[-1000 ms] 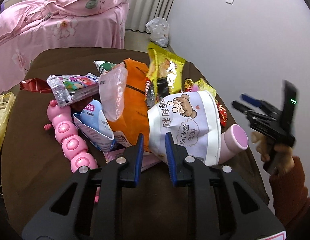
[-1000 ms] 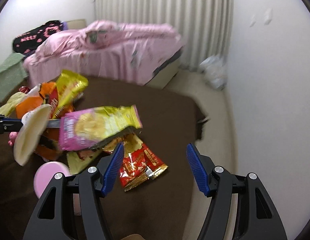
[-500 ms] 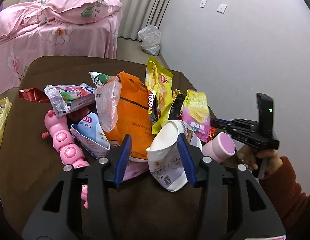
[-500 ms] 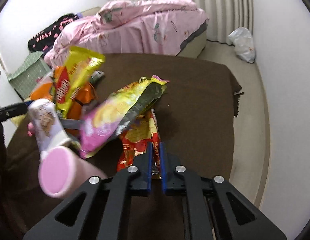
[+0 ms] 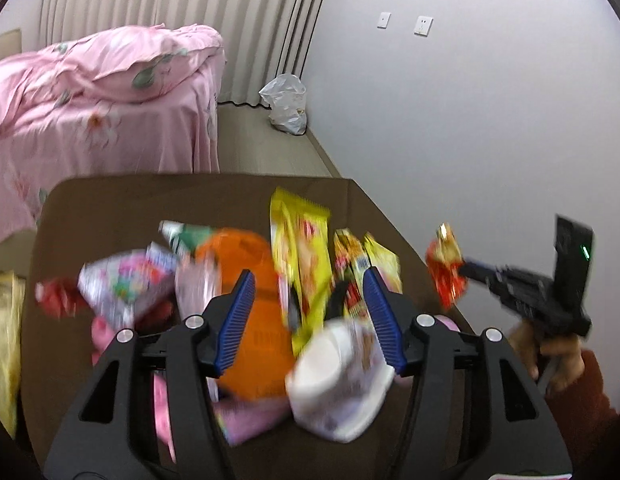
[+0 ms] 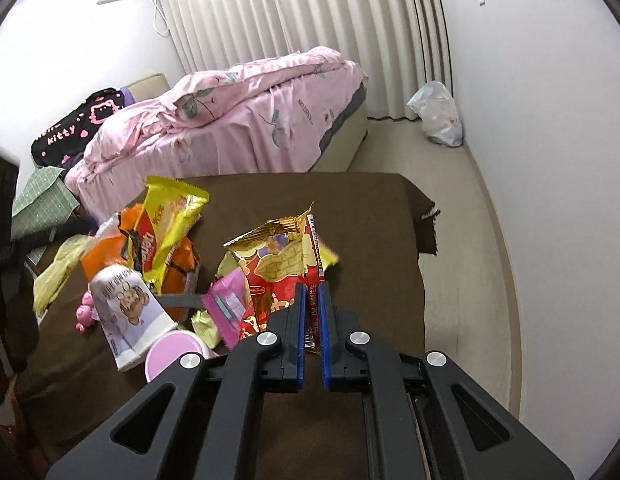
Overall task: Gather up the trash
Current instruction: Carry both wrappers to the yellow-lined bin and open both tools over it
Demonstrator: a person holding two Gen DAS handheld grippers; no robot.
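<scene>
The right gripper (image 6: 313,304) is clenched on the edge of a red peanut wrapper (image 6: 276,268), lifted just above the brown table (image 6: 374,216). The left gripper (image 5: 310,316) is opening, nothing pinched, over a white paper cup (image 5: 338,384) in the litter. That thin edge hold could slip, I'd guess, dropping the wrapper back onto the pile.

A red and gold peanut packet (image 6: 284,270) is pinched at its lower edge between the right gripper (image 6: 312,304), standing upright and crumpled above the fingers. Left of that gripper lie a yellow snack bag (image 6: 166,224) on an orange bag (image 6: 110,252), a pink wrapper (image 6: 228,306) and a white paper cup (image 6: 128,308) on its side. That cup (image 5: 342,380) lies blurred between the opening fingers of the left gripper (image 5: 310,308), untouched by them.
</scene>
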